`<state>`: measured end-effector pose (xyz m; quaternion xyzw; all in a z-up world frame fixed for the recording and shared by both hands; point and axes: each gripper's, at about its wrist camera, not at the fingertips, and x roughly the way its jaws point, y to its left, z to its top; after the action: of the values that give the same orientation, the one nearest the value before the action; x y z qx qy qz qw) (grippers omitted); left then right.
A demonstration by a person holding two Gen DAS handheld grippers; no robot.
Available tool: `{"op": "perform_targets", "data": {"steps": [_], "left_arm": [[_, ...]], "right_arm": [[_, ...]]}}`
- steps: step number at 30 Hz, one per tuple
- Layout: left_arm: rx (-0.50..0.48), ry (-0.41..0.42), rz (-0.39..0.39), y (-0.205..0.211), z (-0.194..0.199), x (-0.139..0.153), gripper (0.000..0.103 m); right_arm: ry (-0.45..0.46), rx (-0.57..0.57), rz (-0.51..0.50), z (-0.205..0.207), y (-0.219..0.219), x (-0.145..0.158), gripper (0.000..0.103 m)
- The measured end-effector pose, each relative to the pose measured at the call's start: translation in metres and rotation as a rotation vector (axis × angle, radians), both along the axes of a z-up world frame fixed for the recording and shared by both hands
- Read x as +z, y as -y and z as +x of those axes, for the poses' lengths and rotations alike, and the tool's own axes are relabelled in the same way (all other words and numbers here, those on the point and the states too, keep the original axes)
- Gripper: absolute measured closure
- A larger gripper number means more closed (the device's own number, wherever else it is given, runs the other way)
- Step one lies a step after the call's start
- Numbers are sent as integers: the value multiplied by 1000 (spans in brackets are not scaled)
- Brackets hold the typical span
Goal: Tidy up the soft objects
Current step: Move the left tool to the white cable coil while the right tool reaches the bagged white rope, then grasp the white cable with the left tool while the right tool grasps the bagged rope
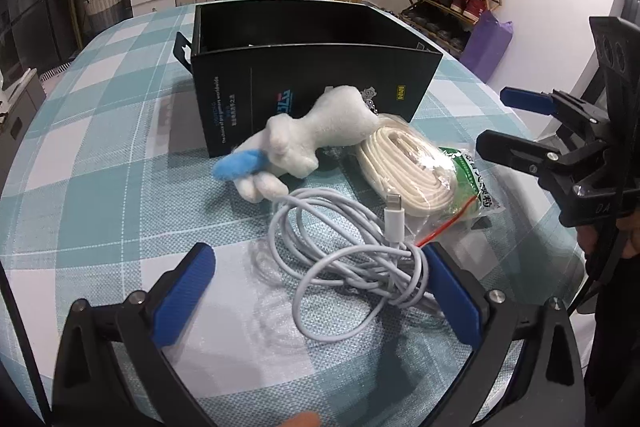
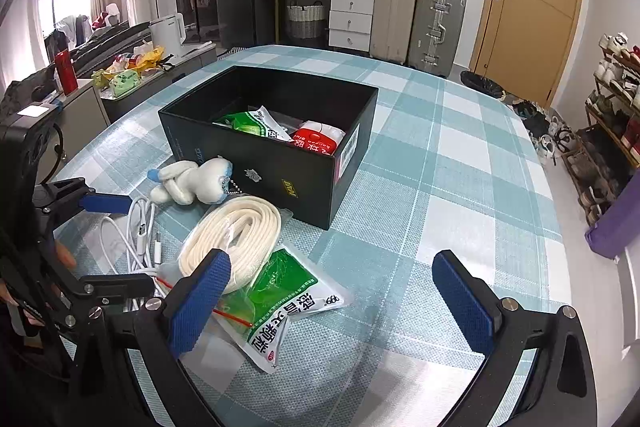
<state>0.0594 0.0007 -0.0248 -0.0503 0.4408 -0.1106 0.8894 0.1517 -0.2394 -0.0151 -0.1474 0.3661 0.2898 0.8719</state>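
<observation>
Teal-and-white checked cloth covers the table (image 2: 460, 163), and a black cardboard box (image 2: 280, 163) sits at about twelve o'clock from both grippers, already holding a green packet and a red one. Next down in size, a bagged coil of cream webbing (image 1: 404, 167) lies over a green sachet (image 2: 288, 291) at two o'clock from the left gripper (image 1: 316, 291). A white plush toy (image 1: 312, 143) with a blue tip leans at the box's near wall. Smallest, a loosely coiled white charging cable (image 1: 344, 263) lies between the left gripper's wide-spread fingers, unpinched. The right gripper (image 2: 332, 299) hangs wide open too, holding nothing, its left finger over the webbing bag. Likely risk: loose cable loops slip out or snag the neighbouring bag as the fingers close.
</observation>
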Motion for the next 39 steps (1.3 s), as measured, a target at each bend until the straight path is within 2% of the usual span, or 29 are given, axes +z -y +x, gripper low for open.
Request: {"op": "perform_targets", "data": {"steps": [9,18,24,33,39], "left_arm": [[-62,21,-59,2,-4,5,32],[-52,51,-76,1,-9,8,38],[-37,66,-107,-7,-11,13,50],[-23,67,-120,-14,-12,12,52],[-23,76,-131,-16,-15,11,55]], "right_arm": [[-11,7,-4,0,-2,-5,1],[-11,7,1,-1,-2,-4,1],[-28,21,22,-2,-10,-5,1],[-50,55,45,-8,-34,-10,1],[-108,44,54,-2,-50,-21,2]]}}
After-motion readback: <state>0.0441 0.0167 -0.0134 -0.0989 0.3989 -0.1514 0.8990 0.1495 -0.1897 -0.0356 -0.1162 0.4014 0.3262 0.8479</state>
